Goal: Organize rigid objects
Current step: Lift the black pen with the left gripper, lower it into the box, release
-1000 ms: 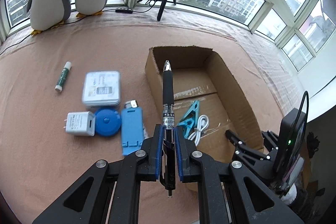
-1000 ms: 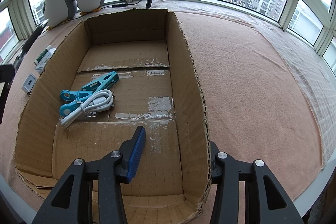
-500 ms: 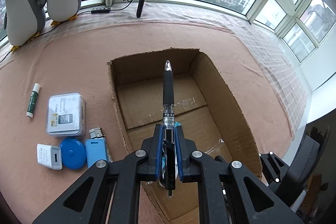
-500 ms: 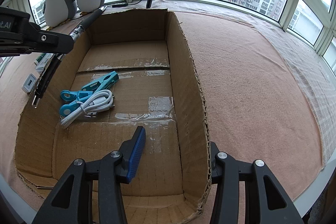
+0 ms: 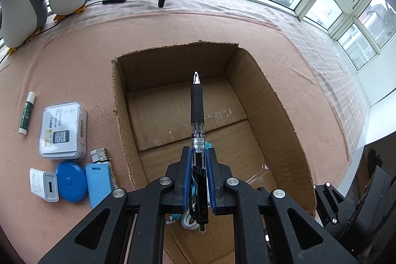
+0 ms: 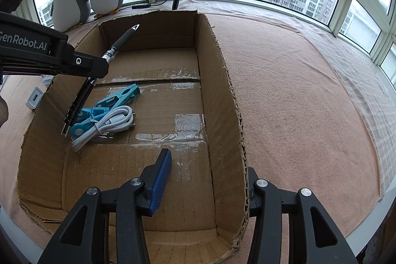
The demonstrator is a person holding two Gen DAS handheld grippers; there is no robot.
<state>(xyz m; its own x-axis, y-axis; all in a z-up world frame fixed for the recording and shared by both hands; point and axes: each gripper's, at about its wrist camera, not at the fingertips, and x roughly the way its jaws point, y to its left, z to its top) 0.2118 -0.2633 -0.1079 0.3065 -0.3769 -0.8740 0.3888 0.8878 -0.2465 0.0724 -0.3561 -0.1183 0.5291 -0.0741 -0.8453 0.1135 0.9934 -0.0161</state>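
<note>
One black pen (image 5: 197,115) is clamped between the blue pads of the left hand-held gripper (image 5: 198,165), held in the air above the open cardboard box (image 6: 222,100), tip pointing toward the box's far wall. On the box floor lie two turquoise clips (image 6: 109,103) and one coiled white cable (image 6: 109,123). The right hand-held gripper (image 6: 205,180) straddles the box's right wall near its near corner, one finger inside and one outside, closed on that wall. Left of the box sit one glue stick (image 5: 26,113), one clear case (image 5: 63,130), one white charger (image 5: 44,184), one blue tape measure (image 5: 71,181) and one blue lighter (image 5: 99,180).
</note>
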